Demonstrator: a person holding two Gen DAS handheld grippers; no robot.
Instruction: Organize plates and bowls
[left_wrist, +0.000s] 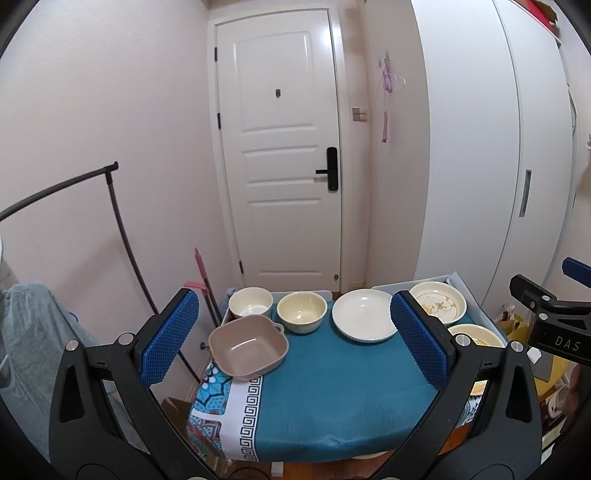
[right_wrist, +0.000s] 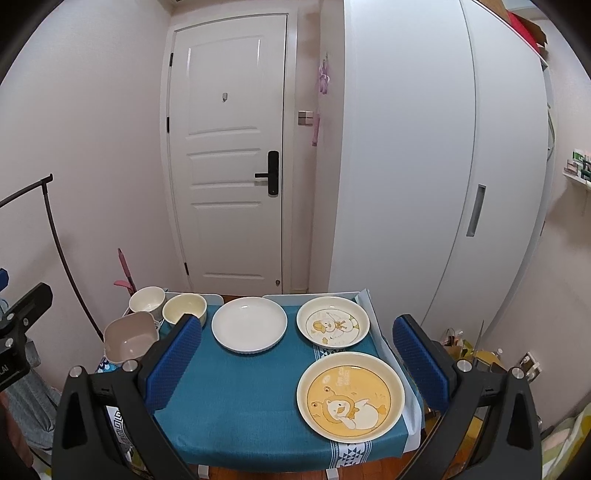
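With both my left gripper (left_wrist: 295, 339) and right gripper (right_wrist: 295, 365) gaping and empty above the table (right_wrist: 236, 402), bowls (left_wrist: 301, 311) left and plates (right_wrist: 350, 395) right, I judge a shallow rim pinch could let glazed ware slip and crack.

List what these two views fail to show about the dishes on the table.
- Yellow duck plate: left wrist view, mostly hidden behind the left gripper's blue pad.
- Cream bowl: right wrist view, near side covered by the right gripper's pad.
- Pink square bowl: right wrist view, near corner cut by the same pad.
- Lettering on the yellow duck plate: right wrist view, too small to read.
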